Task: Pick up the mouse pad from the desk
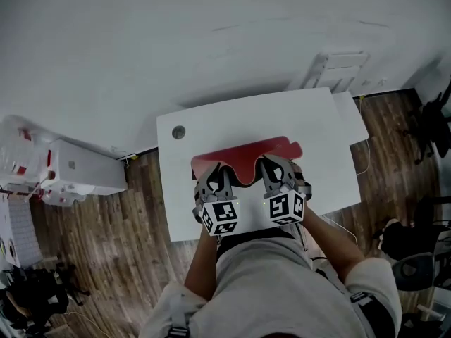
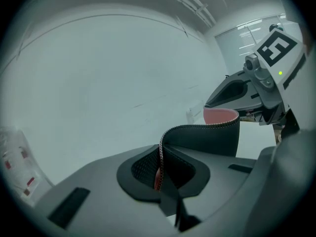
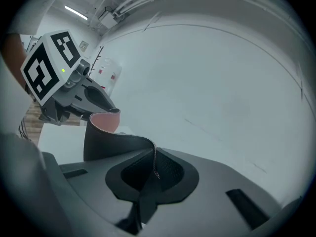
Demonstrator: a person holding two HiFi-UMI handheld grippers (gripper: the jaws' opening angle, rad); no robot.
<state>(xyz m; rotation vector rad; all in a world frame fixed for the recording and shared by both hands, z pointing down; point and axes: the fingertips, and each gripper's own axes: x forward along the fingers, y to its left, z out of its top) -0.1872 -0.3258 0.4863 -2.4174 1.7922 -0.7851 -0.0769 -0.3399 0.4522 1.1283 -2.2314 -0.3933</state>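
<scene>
Over the white desk [image 1: 211,129], my left gripper [image 1: 215,173] and right gripper [image 1: 273,166] each pinched tight on the red mouse pad [image 1: 246,155], near edge raised, pad bowing between them

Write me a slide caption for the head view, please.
Left gripper and right gripper pinch the red mouse pad over the white desk.

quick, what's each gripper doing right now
left gripper: closed on the near edge of the red mouse pad
right gripper: closed on the same mouse pad edge, further right
</scene>
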